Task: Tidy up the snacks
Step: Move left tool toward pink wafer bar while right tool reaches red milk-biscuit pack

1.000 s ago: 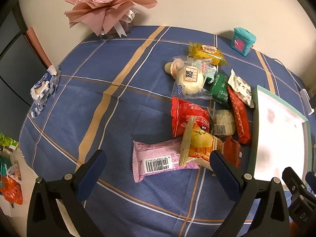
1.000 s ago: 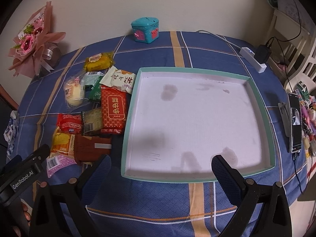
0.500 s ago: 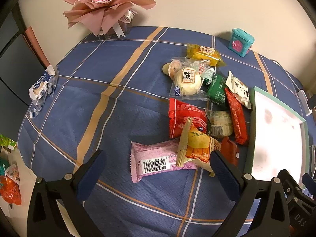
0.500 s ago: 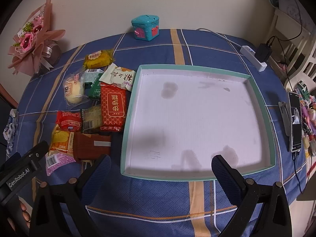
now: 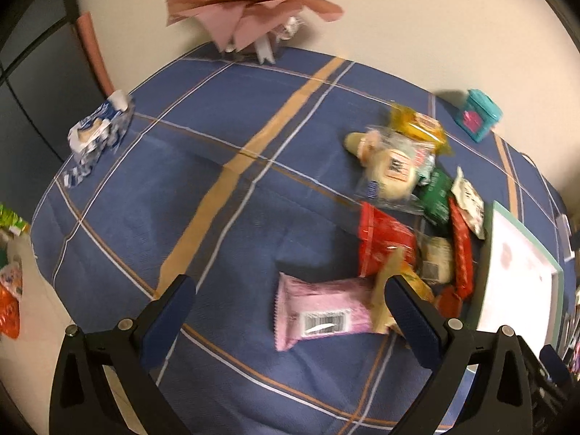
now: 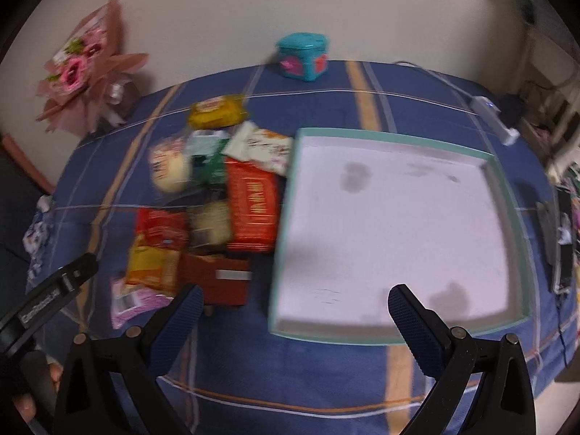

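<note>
**Reaching for the first snack**

Both tongs are released, jaws spread wide and gripping nothing. The left tongs hang over the blue checked counter, with the pink packet lying flat between their fingers and just ahead, its barcode face up. An orange packet overlaps the pink one's far end, right against the right-hand finger. Beyond that the rest of the snacks lie in a loose heap, touching and overlapping each other.

The right tongs hover over the near edge of the tray, which holds nothing yet and sits just right of the heap.

The pink packet looks like the likely first pick. To do it well, I would lower the left tongs square over the packet's free end, away from the orange one, so only a single wrapper is pinched. The wrappers look thin and slippery, so close across the narrow width and lift gently. Both views are blurred, so finer detail cannot be told
</note>
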Demonstrator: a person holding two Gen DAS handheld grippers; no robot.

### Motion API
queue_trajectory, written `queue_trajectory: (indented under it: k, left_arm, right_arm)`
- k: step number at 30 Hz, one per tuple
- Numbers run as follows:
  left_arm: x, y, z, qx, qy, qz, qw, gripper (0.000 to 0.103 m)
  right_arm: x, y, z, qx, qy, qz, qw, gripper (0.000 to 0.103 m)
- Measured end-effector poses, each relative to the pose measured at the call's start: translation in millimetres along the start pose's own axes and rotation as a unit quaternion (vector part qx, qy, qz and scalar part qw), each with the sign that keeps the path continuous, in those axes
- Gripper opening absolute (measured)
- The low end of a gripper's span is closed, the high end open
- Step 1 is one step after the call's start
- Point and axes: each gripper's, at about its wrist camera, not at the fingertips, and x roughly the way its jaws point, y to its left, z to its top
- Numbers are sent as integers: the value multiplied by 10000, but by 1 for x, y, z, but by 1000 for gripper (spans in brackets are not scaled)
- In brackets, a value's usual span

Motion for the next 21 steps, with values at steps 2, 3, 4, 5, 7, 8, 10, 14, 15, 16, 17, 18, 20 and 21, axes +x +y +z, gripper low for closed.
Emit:
queue_trajectory:
  k: [2, 3, 4, 5, 7, 8, 10, 14, 15, 16, 17, 18, 20, 21]
  left_arm:
    - [5, 4, 0, -46, 84, 46, 9999, 103]
    - [8, 7, 0, -60, 136, 74, 9999, 103]
    - [11, 9, 0, -63, 181, 123, 9997, 103]
    - [14, 11, 1, -56, 236, 188, 9995, 103]
    - [19, 14, 0, -62, 340, 276, 9990, 103]
    - [22, 15, 0, -85, 400, 271, 9988, 103]
    - [26, 19, 0, -121, 468, 291, 9984, 103]
    - [33, 22, 1, -190, 579, 328, 9976, 103]
    - [35, 23, 1, -203, 605, 329, 9974, 103]
    - [36, 23, 1, -212, 627, 331, 9973, 103]
    - [37, 24, 1, -216, 647, 333, 9971, 103]
    - [37, 23, 1, -212, 659, 334, 9970, 103]
    - [39, 23, 1, -202, 681, 334, 9969, 103]
    - [40, 22, 1, -198, 696, 327, 9968, 103]
  right_arm:
    - [6, 10, 2, -68, 72, 91, 9999, 103]
    - [10, 15, 2, -101, 123, 122, 9998, 103]
    - [14, 19, 2, -124, 181, 163, 9996, 103]
    - [18, 24, 3, -147, 237, 201, 9994, 103]
    - [26, 31, 1, -193, 331, 212, 9990, 103]
    - [30, 35, 0, -244, 367, 207, 9988, 103]
    - [35, 42, 0, -331, 403, 170, 9985, 103]
    - [43, 51, 0, -420, 443, 127, 9981, 103]
    - [45, 54, 0, -441, 432, 110, 9980, 103]
    - [46, 57, 1, -465, 429, 110, 9979, 103]
    - [46, 59, 1, -480, 427, 125, 9979, 103]
    - [47, 61, 0, -500, 420, 143, 9978, 103]
    - [49, 68, 0, -599, 405, 118, 9973, 102]
    - [50, 71, -1, -657, 398, 74, 9970, 101]
